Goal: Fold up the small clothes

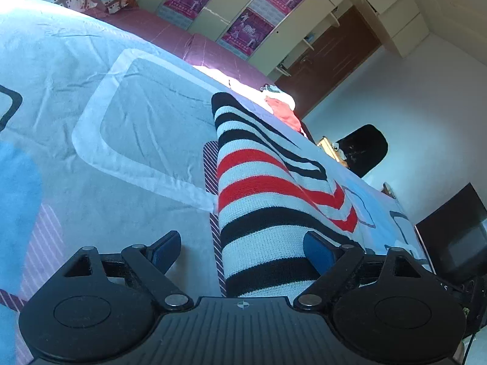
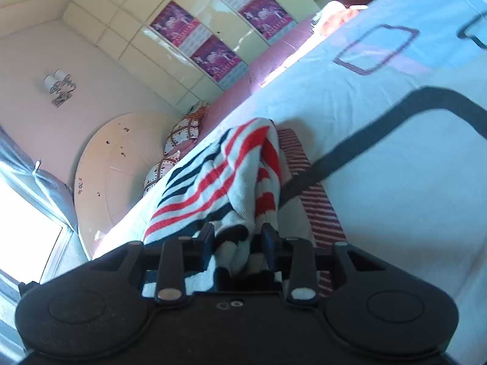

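The striped knit sweater (image 1: 261, 200) lies on the bedspread (image 1: 91, 91) near the bed's side edge. The right gripper (image 2: 237, 237) pinches a bunched fold of it; the left gripper (image 1: 242, 248) stands wide, its jaws straddling the knit's edge without pressing. I'd say the left should close on that edge before lifting, so both ends travel together. Only the left view shows red clothes (image 1: 284, 111) farther along; only the right shows the headboard (image 2: 115, 164).

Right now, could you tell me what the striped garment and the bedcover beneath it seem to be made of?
The striped garment looks like a knit, probably cotton or acrylic yarn: fine rows of stitches show across its black, white and red bands, with a matte finish. The bedcover looks like thin woven cloth, perhaps cotton: smooth, printed, with sharp shallow creases. The right gripper bunches the knit into soft folds.
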The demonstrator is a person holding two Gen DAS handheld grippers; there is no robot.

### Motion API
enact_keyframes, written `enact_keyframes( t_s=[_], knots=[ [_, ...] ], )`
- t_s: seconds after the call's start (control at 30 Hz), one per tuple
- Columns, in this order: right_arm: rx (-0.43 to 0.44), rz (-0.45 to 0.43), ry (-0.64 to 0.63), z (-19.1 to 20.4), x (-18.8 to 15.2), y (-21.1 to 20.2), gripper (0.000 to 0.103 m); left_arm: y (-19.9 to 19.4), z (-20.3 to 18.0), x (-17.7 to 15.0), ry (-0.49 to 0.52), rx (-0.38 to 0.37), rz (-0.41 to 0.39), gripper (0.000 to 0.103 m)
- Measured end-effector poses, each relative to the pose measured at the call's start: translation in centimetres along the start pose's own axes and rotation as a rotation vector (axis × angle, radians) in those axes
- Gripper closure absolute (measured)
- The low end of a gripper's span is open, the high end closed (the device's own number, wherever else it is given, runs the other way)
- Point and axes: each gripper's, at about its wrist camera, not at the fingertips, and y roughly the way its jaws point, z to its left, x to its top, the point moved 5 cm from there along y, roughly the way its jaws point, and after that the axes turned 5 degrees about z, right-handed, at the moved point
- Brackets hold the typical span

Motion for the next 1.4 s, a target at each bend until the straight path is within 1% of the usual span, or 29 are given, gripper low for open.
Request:
enact_keyframes(
  t_s=[0.07, 0.13, 0.2, 0.27, 0.33, 0.4, 0.47, 0.5, 0.53, 0.57, 0.6, 0.63, 0.67, 0.7, 0.73, 0.77, 0.8, 0.83, 0.87, 0.9, 0.93, 0.97, 1.0, 1.07, 1.13, 1.27, 1.3, 1.33, 1.4],
  knots=[
    [-0.018, -0.002, -0.098, 1.2, 0.1, -0.2, 0.086, 0.0, -0.2, 0.0, 0.013, 0.015, -0.007, 0.017],
    [-0.017, -0.061, -0.179, 2.4, 0.1, -1.6, 0.087, -0.1, -0.7, 0.0, 0.066, 0.044, -0.022, 0.017],
    [-0.082, -0.089, -0.207, 2.0, -0.4, -1.9, 0.088, 0.1, -1.0, 0.0, 0.097, 0.053, -0.014, 0.017],
    [-0.142, -0.064, -0.181, 0.5, -1.4, -0.8, 0.087, 0.5, -1.6, -0.1, 0.135, 0.080, -0.013, 0.017],
    [-0.139, -0.078, -0.143, -0.1, -1.7, -0.4, 0.087, 0.5, -2.0, -0.1, 0.166, 0.109, -0.019, 0.017],
    [-0.141, -0.075, -0.131, -0.1, -1.6, -0.3, 0.087, 0.3, -2.1, 0.1, 0.177, 0.121, -0.017, 0.017],
    [-0.141, -0.064, -0.129, -0.1, -1.5, -0.4, 0.083, -1.0, -2.6, 0.5, 0.203, 0.140, -0.049, 0.017],
    [-0.135, -0.051, -0.123, -0.2, -1.4, -0.5, 0.080, -1.8, -2.9, 0.7, 0.216, 0.133, -0.075, 0.017],
    [-0.131, -0.041, -0.121, -0.3, -1.2, -0.7, 0.074, -2.5, -3.1, 1.1, 0.223, 0.108, -0.101, 0.017],
    [-0.137, -0.039, -0.123, -0.2, -1.0, -1.1, 0.073, -3.0, -3.5, 1.4, 0.232, 0.089, -0.117, 0.017],
    [-0.137, -0.060, -0.134, 0.1, -0.6, -1.8, 0.073, -3.2, -3.9, 1.8, 0.255, 0.091, -0.125, 0.017],
    [-0.133, -0.104, -0.154, 0.7, -0.2, -2.8, 0.078, -3.2, -4.4, 2.0, 0.289, 0.091, -0.125, 0.017],
    [-0.132, -0.122, -0.179, 1.3, 0.4, -3.1, 0.088, -3.0, -5.2, 2.2, 0.330, 0.086, -0.125, 0.017],
    [-0.121, -0.107, -0.210, 1.9, 0.8, -2.8, 0.093, -2.6, -5.9, 2.2, 0.361, 0.078, -0.118, 0.017],
    [-0.122, -0.089, -0.254, 2.6, 1.0, -2.3, 0.095, -2.1, -6.6, 2.2, 0.386, 0.061, -0.104, 0.018],
    [-0.131, -0.068, -0.310, 3.4, 1.1, -1.4, 0.095, -1.6, -7.3, 2.0, 0.407, 0.048, -0.096, 0.024],
    [-0.134, -0.045, -0.361, 4.1, 1.0, -0.6, 0.095, -0.9, -7.9, 1.7, 0.426, 0.045, -0.079, 0.026],
    [-0.139, -0.023, -0.403, 4.5, 0.8, 0.2, 0.094, -0.2, -8.4, 1.4, 0.447, 0.049, -0.062, 0.026],
    [-0.169, -0.003, -0.443, 4.7, 0.5, 1.0, 0.093, 0.5, -8.9, 0.8, 0.467, 0.069, -0.045, 0.026],
    [-0.208, 0.018, -0.468, 4.4, 0.2, 1.7, 0.094, 1.2, -8.9, 0.2, 0.487, 0.101, -0.027, 0.026],
    [-0.234, 0.048, -0.478, 3.9, -0.1, 2.3, 0.097, 2.0, -8.9, -0.5, 0.517, 0.140, -0.001, 0.026],
    [-0.247, 0.048, -0.485, 3.5, -0.3, 2.5, 0.100, 2.5, -8.9, -1.1, 0.544, 0.165, 0.003, 0.026],
    [-0.248, 0.049, -0.474, 3.3, -0.2, 2.4, 0.101, 2.5, -8.8, -1.3, 0.549, 0.165, -0.011, 0.026],
    [-0.263, 0.054, -0.476, 3.3, -0.2, 2.5, 0.103, 2.3, -8.8, -1.3, 0.546, 0.172, -0.014, 0.026],
    [-0.266, 0.047, -0.486, 3.3, -0.4, 2.4, 0.103, 2.2, -8.9, -1.3, 0.542, 0.178, -0.015, 0.026],
    [-0.256, 0.047, -0.464, 3.5, -0.3, 1.9, 0.103, 1.8, -8.9, -1.3, 0.548, 0.187, -0.016, 0.026],
    [-0.252, 0.042, -0.463, 4.0, -0.1, 1.3, 0.101, 1.3, -9.1, -1.2, 0.550, 0.192, -0.013, 0.026],
    [-0.249, 0.032, -0.478, 4.6, -0.1, 0.6, 0.095, 0.8, -9.4, -1.2, 0.561, 0.193, -0.015, 0.026],
    [-0.242, 0.025, -0.514, 5.5, -0.5, -0.8, 0.094, -0.3, -9.9, -1.6, 0.588, 0.209, -0.026, 0.026]
  ],
)
